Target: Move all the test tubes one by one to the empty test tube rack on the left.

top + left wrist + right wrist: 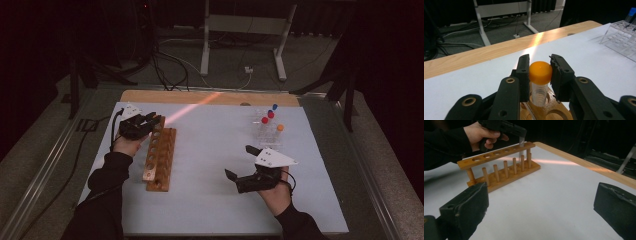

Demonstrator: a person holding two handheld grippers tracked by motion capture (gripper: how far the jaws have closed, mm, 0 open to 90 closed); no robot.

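A clear tube with an orange cap (540, 72) stands upright in the far end hole of the wooden tube rack (160, 157). My left gripper (150, 121) is shut on it, the jaws pressing the cap from both sides. In the right gripper view the tube (521, 145) reaches down from the left gripper (520, 133) through the top bar of the wooden rack (499, 167). My right gripper (239, 161) hovers over the white mat, right of the rack. It is open, with nothing between its pads (469, 205).
A clear plastic rack (267, 131) at the back right holds several tubes with red, blue and orange caps. The white mat (210, 200) lies on a wooden table whose far edge (210, 97) shows beyond it. Cables and a metal stand lie on the floor behind.
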